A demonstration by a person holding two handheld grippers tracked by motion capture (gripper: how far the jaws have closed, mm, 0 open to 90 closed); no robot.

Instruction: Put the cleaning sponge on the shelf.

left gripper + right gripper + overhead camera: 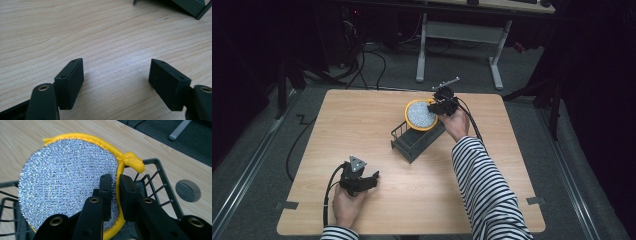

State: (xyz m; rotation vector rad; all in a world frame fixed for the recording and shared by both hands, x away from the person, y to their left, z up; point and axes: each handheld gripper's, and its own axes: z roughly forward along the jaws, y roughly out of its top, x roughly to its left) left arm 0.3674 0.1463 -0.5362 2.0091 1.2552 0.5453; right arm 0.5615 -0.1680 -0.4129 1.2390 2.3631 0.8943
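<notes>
**High view: right tool pinches scrubber over wire basket**

High view shows a person in striped sleeves working at a pale wooden surface (pixel 362 125). Nearest the camera, the left hand (pixel 345 204) rests the left tool (pixel 374 178) low on the surface, its cable looping back toward the near edge. In the left gripper view, the jaws stand wide apart with bare wood grain between them and nothing held; a corner of the dark wire basket (pixel 192 6) shows at the upper right.

Farther in, near the middle of the surface, the basket (pixel 414 140) sits at an angle. Above its far end, the right hand (pixel 456 122) holds the right tool (pixel 436 106) clamped on a round scouring pad (pixel 421 114), silver mesh ringed in yellow.

In the right gripper view, the right tool (pixel 116 182) grips the scouring pad (pixel 65 182) at its edge, one jaw on the glittering mesh face and the other behind the yellow rim. A knotted yellow loop (pixel 132 160) stands at the pad's rim, and the basket's wires (pixel 155 182) lie below and behind it.

Beyond the surface, a white-legged desk (pixel 462 35) stands on grey floor.
</notes>
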